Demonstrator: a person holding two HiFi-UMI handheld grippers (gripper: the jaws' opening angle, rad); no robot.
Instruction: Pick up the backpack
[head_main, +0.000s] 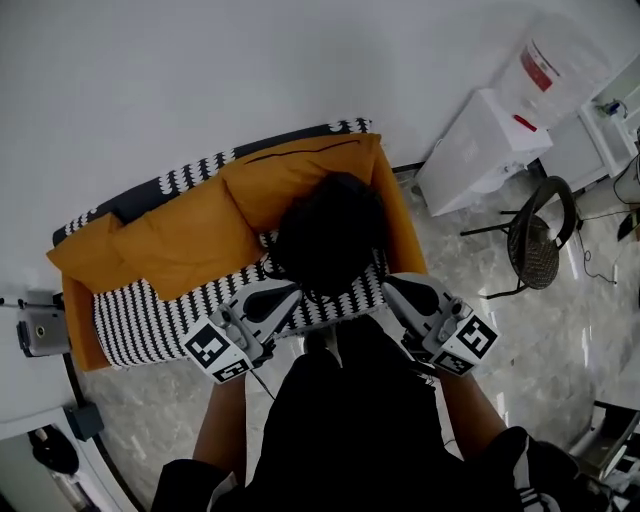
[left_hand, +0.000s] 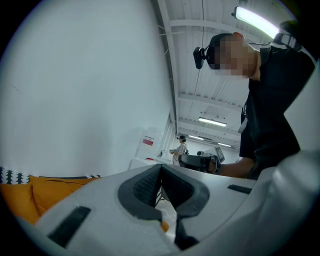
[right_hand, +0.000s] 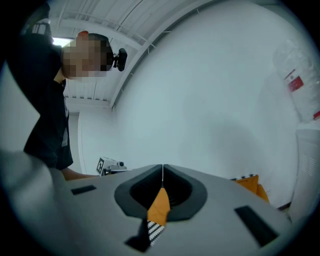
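A black backpack (head_main: 330, 238) sits on the striped seat of a sofa (head_main: 150, 320) with orange cushions (head_main: 180, 240). My left gripper (head_main: 283, 292) is at the backpack's lower left side and my right gripper (head_main: 395, 287) at its lower right, both close to its edge; contact cannot be told. In the left gripper view the left gripper (left_hand: 161, 169) is shut with nothing between its pads. The right gripper (right_hand: 163, 169) is likewise shut and empty in the right gripper view. Neither gripper view shows the backpack, only the wall, the orange cushions (left_hand: 30, 197) and the person holding the grippers.
A white water dispenser (head_main: 480, 150) with its bottle (head_main: 555, 60) stands right of the sofa. A black mesh chair (head_main: 540, 235) is on the marble floor beyond it. A grey device (head_main: 40, 330) sits left of the sofa. Another person (left_hand: 181, 149) stands far off.
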